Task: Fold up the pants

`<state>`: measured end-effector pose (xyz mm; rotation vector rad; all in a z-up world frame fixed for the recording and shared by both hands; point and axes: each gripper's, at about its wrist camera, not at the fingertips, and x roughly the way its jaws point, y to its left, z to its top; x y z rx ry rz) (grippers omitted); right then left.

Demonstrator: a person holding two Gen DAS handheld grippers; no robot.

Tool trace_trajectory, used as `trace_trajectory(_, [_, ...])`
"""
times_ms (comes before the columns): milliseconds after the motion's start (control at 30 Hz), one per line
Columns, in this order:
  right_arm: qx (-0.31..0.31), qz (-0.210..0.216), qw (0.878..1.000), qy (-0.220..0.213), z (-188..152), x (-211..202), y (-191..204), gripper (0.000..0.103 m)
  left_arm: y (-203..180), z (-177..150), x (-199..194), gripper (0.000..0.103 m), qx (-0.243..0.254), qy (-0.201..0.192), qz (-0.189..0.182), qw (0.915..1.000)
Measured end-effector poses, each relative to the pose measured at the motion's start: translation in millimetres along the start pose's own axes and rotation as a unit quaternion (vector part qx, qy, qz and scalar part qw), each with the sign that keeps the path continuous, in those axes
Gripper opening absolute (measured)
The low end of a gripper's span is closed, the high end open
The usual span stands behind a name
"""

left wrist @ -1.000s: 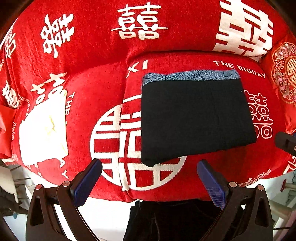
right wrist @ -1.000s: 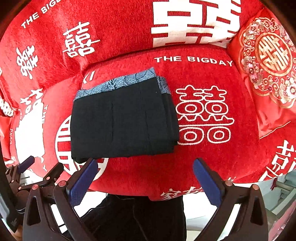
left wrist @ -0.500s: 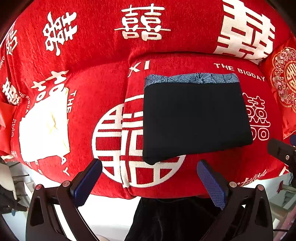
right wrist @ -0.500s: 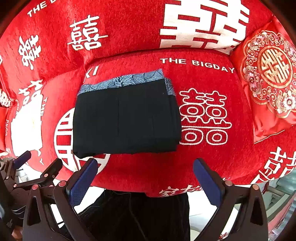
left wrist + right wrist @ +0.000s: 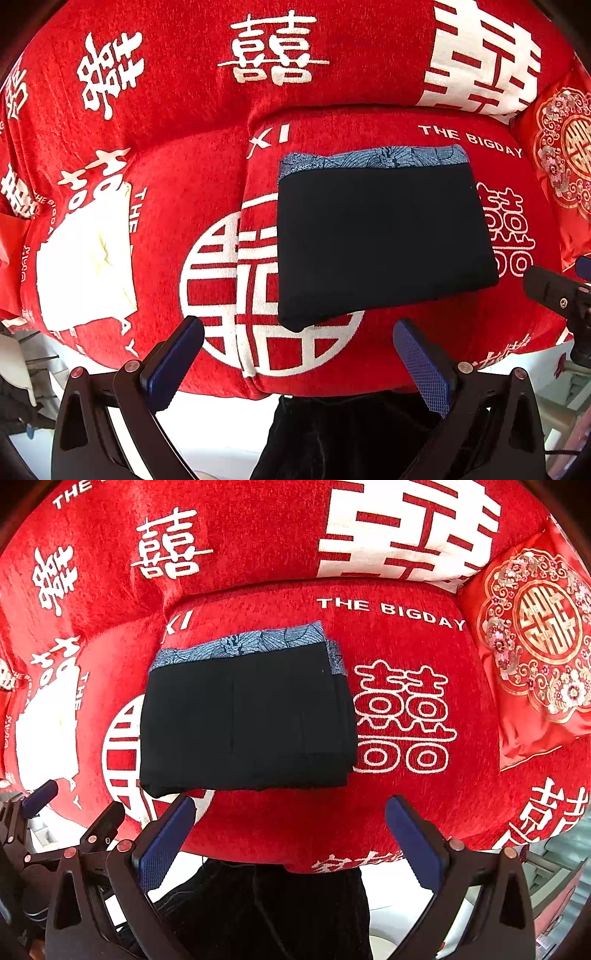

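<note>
The black pants (image 5: 380, 240) (image 5: 247, 723) lie folded into a neat rectangle on the red sofa seat (image 5: 207, 177) (image 5: 406, 812), with a blue patterned waistband (image 5: 373, 158) (image 5: 240, 646) showing along the far edge. My left gripper (image 5: 299, 362) hovers open at the seat's front edge, just short of the pants' near left corner. My right gripper (image 5: 291, 838) is open too, in front of the pants' near edge. Neither holds anything. The left gripper also shows at the lower left of the right wrist view, and part of the right one at the right edge of the left wrist view.
The sofa is covered in red cloth with white characters. A red embroidered cushion (image 5: 535, 646) (image 5: 565, 162) leans at the right end. A white printed patch (image 5: 88, 258) marks the left seat. A person's dark-trousered legs (image 5: 269, 912) stand below the seat edge.
Both grippers have pulled back slightly from the sofa and shifted a little; the folded pants lie unmoved. Both stay open.
</note>
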<state>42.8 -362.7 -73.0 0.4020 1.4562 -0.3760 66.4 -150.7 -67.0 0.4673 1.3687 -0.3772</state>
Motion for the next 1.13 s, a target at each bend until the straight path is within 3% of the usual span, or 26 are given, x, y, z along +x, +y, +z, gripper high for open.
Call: trace_trajectory(1133, [-0.019,-0.005,1.000,0.009,2,8,7,0.103,-15,2,-2,0.103,0.022,-0.013,0.011,0.9996])
